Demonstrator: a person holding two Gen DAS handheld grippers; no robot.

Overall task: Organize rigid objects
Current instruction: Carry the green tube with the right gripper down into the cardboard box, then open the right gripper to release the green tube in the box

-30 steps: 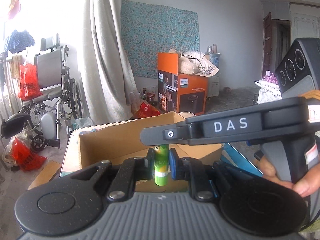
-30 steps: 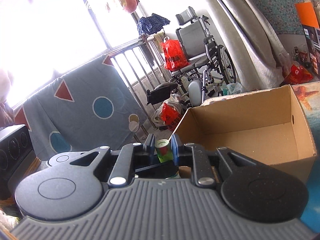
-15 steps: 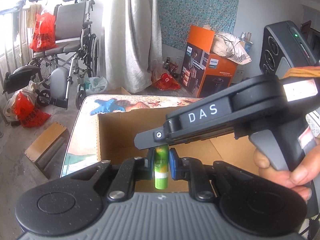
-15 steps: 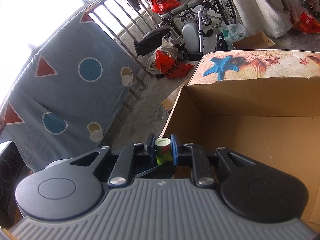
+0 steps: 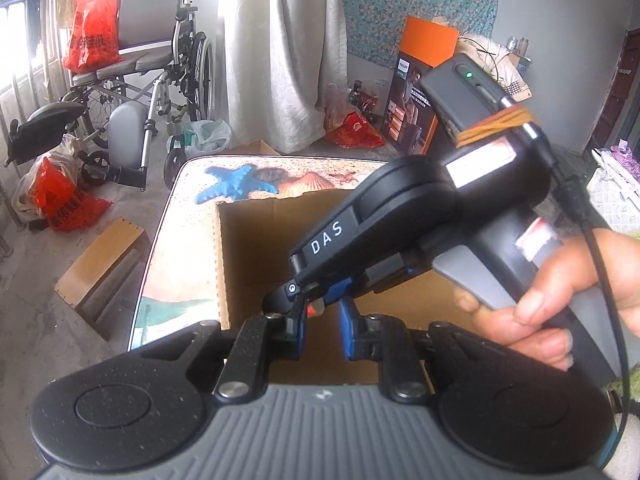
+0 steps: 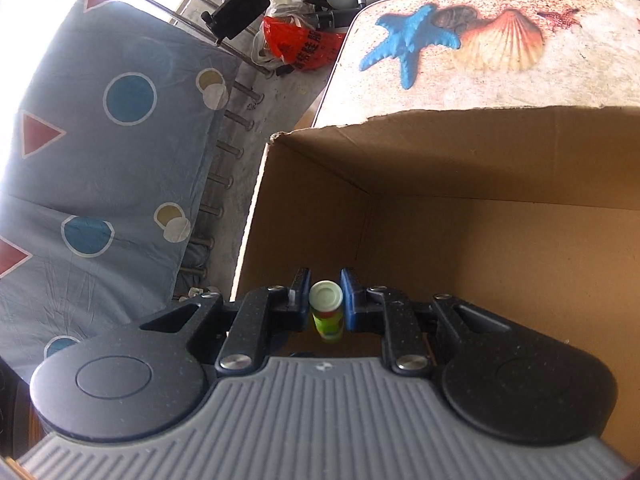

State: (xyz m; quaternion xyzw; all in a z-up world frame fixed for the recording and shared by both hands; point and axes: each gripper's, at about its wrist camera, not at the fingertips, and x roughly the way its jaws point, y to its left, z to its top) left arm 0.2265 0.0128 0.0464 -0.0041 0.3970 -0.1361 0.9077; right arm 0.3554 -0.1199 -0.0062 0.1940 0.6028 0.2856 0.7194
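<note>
The small green cylindrical bottle with a pale round cap (image 6: 326,312) sits between the jaws of the right gripper (image 6: 325,300), which are closed on its sides, and it hangs just inside the near left corner of the open brown cardboard box (image 6: 460,216). The box stands on the counter with the blue starfish and orange shell print (image 6: 440,60), whose patterned top shows beyond the box's far wall. The left gripper (image 5: 322,330) hovers over the same box with its jaws parted and nothing between them. The right gripper's black body, marked DAS, crosses above those jaws in the left wrist view, held by a hand (image 5: 560,300). A grey wheelchair (image 5: 148,64) stands well beyond the box.
</note>
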